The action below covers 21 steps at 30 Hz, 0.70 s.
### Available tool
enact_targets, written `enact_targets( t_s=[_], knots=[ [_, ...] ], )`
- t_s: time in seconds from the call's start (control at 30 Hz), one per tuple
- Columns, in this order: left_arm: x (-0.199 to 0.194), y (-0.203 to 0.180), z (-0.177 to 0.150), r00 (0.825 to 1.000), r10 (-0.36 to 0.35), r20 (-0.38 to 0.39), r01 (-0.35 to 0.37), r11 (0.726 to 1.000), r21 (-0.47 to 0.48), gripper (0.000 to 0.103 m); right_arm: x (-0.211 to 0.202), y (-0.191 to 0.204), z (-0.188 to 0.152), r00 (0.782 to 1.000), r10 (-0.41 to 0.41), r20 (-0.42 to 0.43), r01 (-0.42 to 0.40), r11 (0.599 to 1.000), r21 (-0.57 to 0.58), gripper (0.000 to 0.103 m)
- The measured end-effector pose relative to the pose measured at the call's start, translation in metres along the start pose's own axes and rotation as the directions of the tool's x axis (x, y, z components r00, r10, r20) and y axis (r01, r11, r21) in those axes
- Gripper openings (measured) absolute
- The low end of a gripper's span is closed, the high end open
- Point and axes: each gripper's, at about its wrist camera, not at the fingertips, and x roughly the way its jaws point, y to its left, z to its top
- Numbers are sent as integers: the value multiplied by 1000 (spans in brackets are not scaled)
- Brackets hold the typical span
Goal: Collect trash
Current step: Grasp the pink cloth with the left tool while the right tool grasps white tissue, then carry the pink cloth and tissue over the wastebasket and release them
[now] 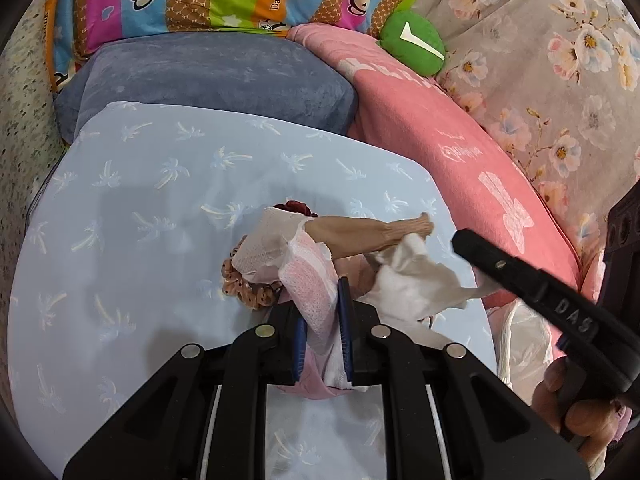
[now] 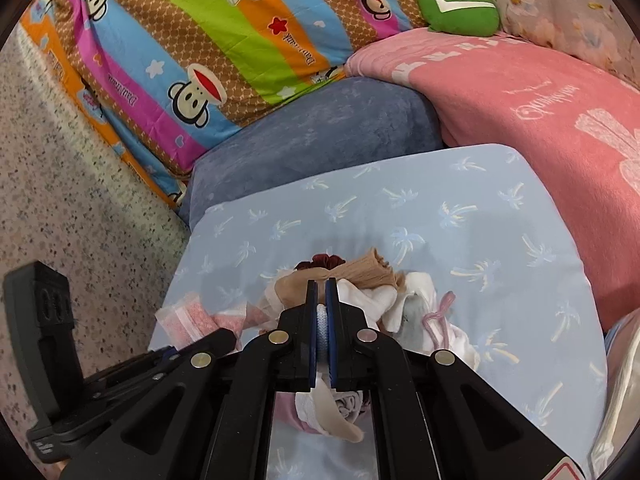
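Judging from how things lie, the collecting is partway: a small heap of litter sits on the light blue pad (image 1: 120,200) on the bed, and both grippers are already on it, but nothing has reached a bag.

The left gripper (image 1: 322,320) is clamped on a pink-and-white wrapper (image 1: 308,280), which runs up toward 12 o'clock between its blue pads. The right gripper (image 2: 321,312) is closed on a white tissue (image 2: 321,328); its pads stand almost together with the wad squeezed between them.

Left wrist view shows what the right does not: a spotted brown scrunchie (image 1: 248,290) at 9 o'clock of the heap, a tan stocking (image 1: 376,232) across it, and at 4 o'clock something pale and crinkled that may be a plastic bag (image 1: 524,344), though it is half hidden.

Right wrist view alone shows a thin pink cord (image 2: 438,316) at 3 o'clock.
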Motion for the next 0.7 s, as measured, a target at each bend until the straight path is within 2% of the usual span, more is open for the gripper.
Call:
enact_targets(
  t_s=[0.37, 0.7],
  knots=[
    [-24, -46, 11, 997, -47, 58, 42, 995, 94, 14, -85, -11, 32, 987, -1, 161, 1, 1000, -1, 4],
    [-29, -125, 7, 987, -154, 47, 139, 963, 232, 14, -154, -64, 31, 968, -82, 239, 70, 996, 58, 4]
  ],
)
